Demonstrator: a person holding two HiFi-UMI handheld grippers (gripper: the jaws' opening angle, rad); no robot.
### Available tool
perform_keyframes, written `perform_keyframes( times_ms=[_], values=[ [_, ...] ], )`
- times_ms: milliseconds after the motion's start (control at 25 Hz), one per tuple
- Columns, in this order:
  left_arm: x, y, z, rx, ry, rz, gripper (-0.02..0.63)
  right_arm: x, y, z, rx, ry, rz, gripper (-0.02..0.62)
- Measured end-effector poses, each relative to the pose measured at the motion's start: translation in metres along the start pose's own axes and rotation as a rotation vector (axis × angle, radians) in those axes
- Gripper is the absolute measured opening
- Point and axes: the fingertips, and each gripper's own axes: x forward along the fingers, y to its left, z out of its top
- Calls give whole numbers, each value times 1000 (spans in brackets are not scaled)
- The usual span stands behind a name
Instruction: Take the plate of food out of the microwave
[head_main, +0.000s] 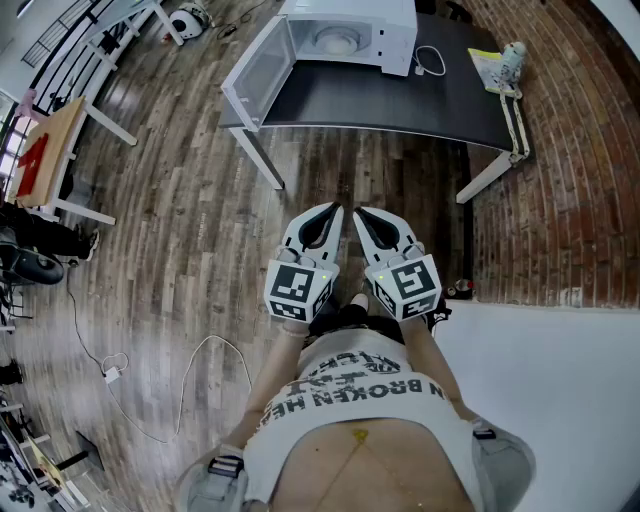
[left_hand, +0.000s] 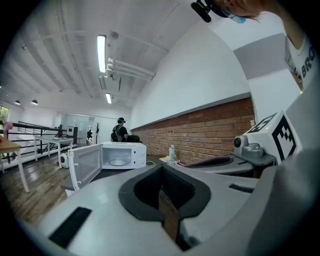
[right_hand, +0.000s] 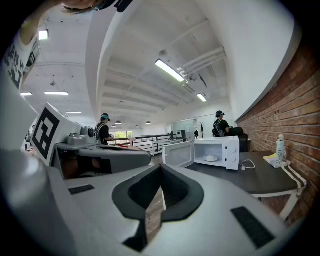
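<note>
Head view: at 12 o'clock the microwave (head_main: 390, 40) stands on the dark surface (head_main: 400, 105), its door (head_main: 258, 72) swung open and the plate (head_main: 335, 40) inside. The left tool (head_main: 328, 214) and right tool (head_main: 362, 214) hover side by side, well apart from it.

Left gripper view: jaws pressed together on nothing; the plate (left_hand: 118, 162) is at 10 o'clock.

Right gripper view: jaws likewise together and empty; the plate (right_hand: 210, 158) is at 2 o'clock.

The microwave (head_main: 350, 30) is coloured white, the counter (head_main: 400, 100) black; the floor (head_main: 180, 230) is patterned in grey-brown planks, the wall (head_main: 570, 200) in red brick.

Loft lab: brick wall (head_main: 585, 150), plank floor (head_main: 190, 200)
</note>
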Motion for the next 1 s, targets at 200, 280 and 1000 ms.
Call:
perform_keyframes(
  times_ms=[200,280,1000],
  values=[
    [7,-4,-3,-9,8,4,0,-7,-14,2,25,-38,-6,9],
    [6,-4,-4,-31,2,8,0,-7,-17,-1,37,-37,-1,9],
    [76,75,6,-36,-9,-22,0,86,-62,10,54,-6,1,9]
  ],
)
